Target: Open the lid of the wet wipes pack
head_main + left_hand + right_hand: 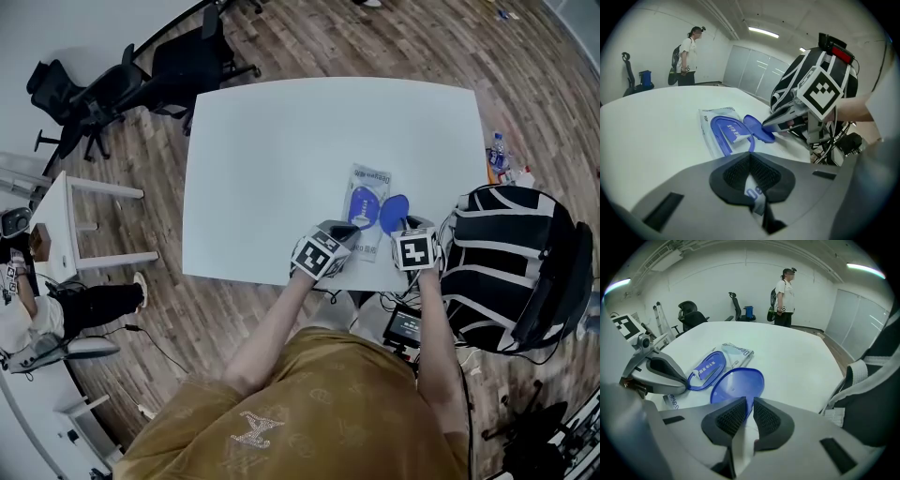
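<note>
The wet wipes pack [367, 202] lies flat near the white table's [281, 159] front edge, pale with a blue oval frame. Its round blue lid [394, 214] is swung open to the right. My left gripper [349, 232] is shut on the pack's near edge; in the left gripper view the printed wrapper [754, 192] shows between the pads of that left gripper [752, 180]. My right gripper [406, 227] is shut on the lid's rim [738, 385], seen at the right gripper [746, 411]. The pack [723, 129] and lid [757, 127] also show ahead of the left jaws.
A black-and-white striped backpack [511, 267] stands close to the table's right front corner. Office chairs [122, 84] and a small white side table [66, 220] are on the left. A bottle [497, 150] lies on the floor. A person [786, 296] stands far off.
</note>
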A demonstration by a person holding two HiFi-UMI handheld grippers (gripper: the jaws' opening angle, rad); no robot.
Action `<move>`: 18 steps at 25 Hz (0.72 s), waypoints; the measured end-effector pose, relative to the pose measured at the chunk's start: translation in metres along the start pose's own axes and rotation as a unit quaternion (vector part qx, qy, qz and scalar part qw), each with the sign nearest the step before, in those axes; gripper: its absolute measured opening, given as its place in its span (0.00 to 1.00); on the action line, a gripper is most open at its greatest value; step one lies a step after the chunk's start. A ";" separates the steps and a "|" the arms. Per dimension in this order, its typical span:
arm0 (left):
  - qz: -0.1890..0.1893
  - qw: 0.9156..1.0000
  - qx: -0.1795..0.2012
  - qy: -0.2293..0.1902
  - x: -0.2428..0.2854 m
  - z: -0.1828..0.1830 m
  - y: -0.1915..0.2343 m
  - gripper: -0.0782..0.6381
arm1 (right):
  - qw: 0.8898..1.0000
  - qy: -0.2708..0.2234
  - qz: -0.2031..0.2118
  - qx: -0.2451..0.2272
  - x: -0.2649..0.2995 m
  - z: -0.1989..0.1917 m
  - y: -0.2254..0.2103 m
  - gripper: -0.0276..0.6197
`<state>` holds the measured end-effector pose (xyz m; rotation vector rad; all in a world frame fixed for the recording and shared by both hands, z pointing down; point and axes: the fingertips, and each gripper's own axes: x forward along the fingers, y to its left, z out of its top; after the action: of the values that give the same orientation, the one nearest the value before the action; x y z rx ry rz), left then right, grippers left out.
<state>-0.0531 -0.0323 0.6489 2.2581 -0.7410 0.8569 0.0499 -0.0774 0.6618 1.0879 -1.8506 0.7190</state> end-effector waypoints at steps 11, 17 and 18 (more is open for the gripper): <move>0.076 0.993 0.083 -0.031 0.005 -0.009 -0.005 0.12 | 0.996 -0.081 -0.037 -0.010 -0.007 -0.002 0.000 0.13; 0.089 0.988 0.112 -0.063 0.001 -0.007 -0.011 0.12 | 0.991 -0.124 -0.043 -0.003 -0.016 -0.002 -0.001 0.13; 0.090 0.987 0.112 -0.075 0.000 -0.005 -0.011 0.12 | 0.989 -0.142 -0.046 0.000 -0.021 0.001 -0.001 0.13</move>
<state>-0.0481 -0.0214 0.6480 2.5057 -0.9724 0.9004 0.0558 -0.0705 0.6426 1.3210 -2.0205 0.5322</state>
